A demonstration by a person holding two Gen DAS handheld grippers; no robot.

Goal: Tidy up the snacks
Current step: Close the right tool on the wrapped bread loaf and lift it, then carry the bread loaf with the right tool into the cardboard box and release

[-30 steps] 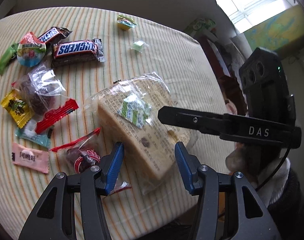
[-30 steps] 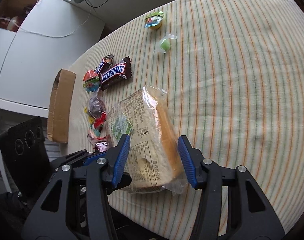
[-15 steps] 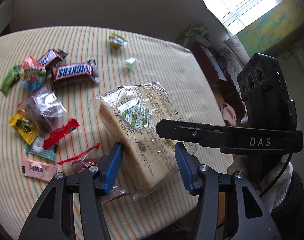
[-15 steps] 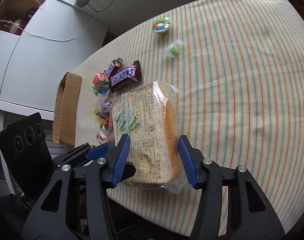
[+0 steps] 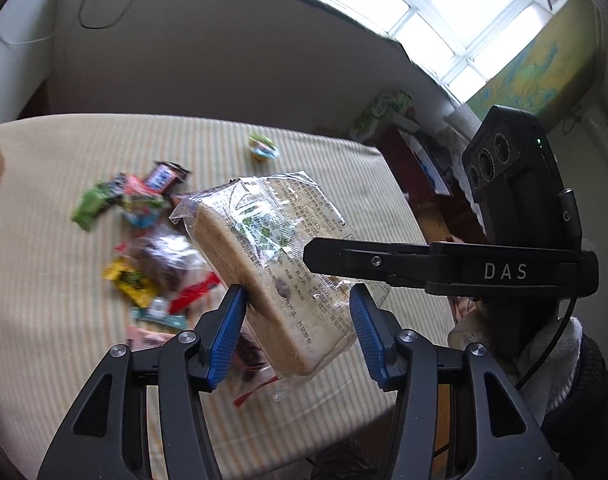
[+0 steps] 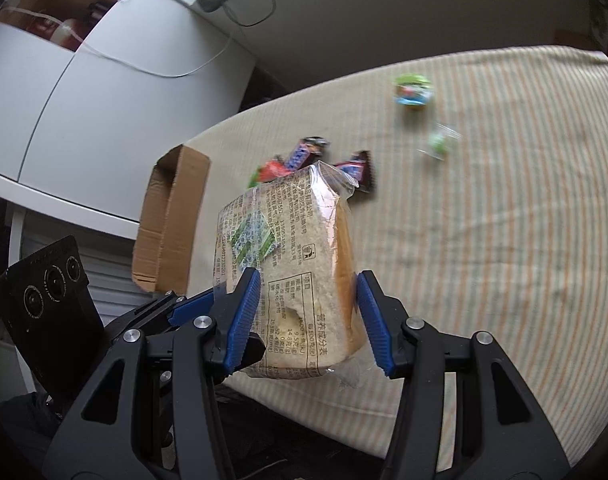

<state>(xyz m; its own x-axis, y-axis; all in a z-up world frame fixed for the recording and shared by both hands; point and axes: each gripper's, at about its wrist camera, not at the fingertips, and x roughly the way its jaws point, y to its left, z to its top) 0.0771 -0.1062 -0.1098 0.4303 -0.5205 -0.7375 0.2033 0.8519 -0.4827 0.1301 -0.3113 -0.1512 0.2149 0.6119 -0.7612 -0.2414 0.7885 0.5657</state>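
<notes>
A packaged bread loaf in clear printed wrap hangs above the striped table, tilted. My left gripper is shut on its near end, blue pads against both sides. From the right, one of the right gripper's fingers lies across the wrap. In the right wrist view the bread loaf stands between the pads of my right gripper, which is shut on it. One of the left gripper's fingers presses the loaf's left face. Loose snacks lie on the cloth below.
An open cardboard box sits at the table's left edge by a white cabinet. Chocolate bars lie behind the loaf. A jelly cup and a small green candy lie farther back. A gloved hand holds the right gripper.
Both grippers have risen with the bread loaf held between them, lifting it off the cloth. The snacks and table now look smaller and farther below.
</notes>
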